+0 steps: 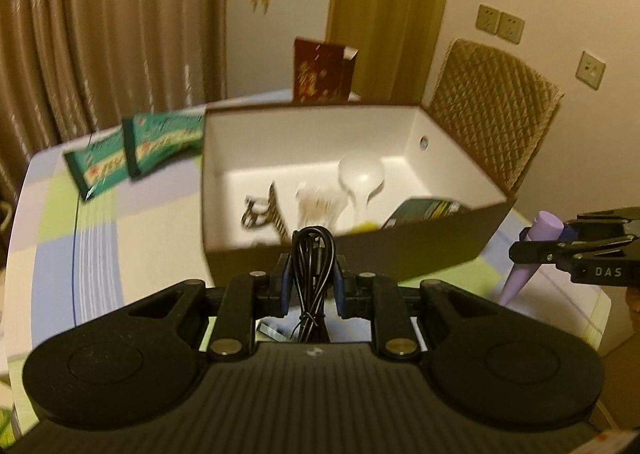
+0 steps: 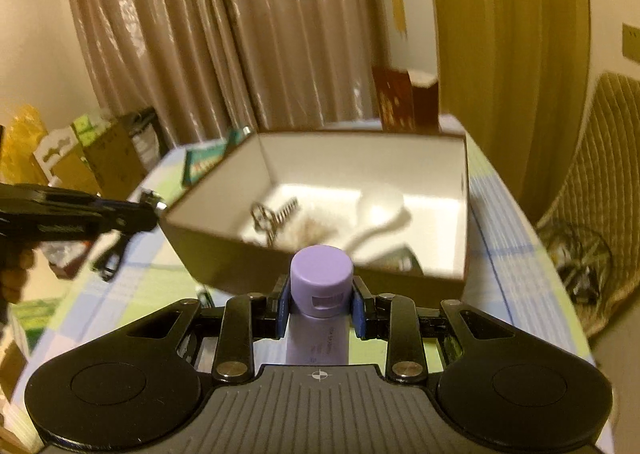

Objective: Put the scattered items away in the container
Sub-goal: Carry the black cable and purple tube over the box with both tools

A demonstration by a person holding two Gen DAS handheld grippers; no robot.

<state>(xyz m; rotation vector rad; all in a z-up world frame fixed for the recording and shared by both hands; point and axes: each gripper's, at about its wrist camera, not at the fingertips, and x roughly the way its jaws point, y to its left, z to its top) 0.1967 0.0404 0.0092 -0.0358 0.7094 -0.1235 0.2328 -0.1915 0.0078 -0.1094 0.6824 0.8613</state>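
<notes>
My left gripper (image 1: 313,286) is shut on a bundled black cable (image 1: 313,258) and holds it just in front of the near wall of the open cardboard box (image 1: 440,250). My right gripper (image 2: 321,306) is shut on a purple tube (image 2: 322,282), cap up, held before the box (image 2: 224,266); the tube also shows in the left wrist view (image 1: 528,254), right of the box. Inside the box lie a white spoon (image 2: 380,214), keys (image 2: 266,218), a brownish bundle (image 1: 320,206) and a dark packet (image 1: 424,210).
The box stands on a table with a checked cloth (image 1: 100,254). Green packets (image 1: 136,150) lie left of the box. A red carton (image 1: 322,70) stands behind it. A quilted chair back (image 1: 492,110) is at the right. Curtains hang behind.
</notes>
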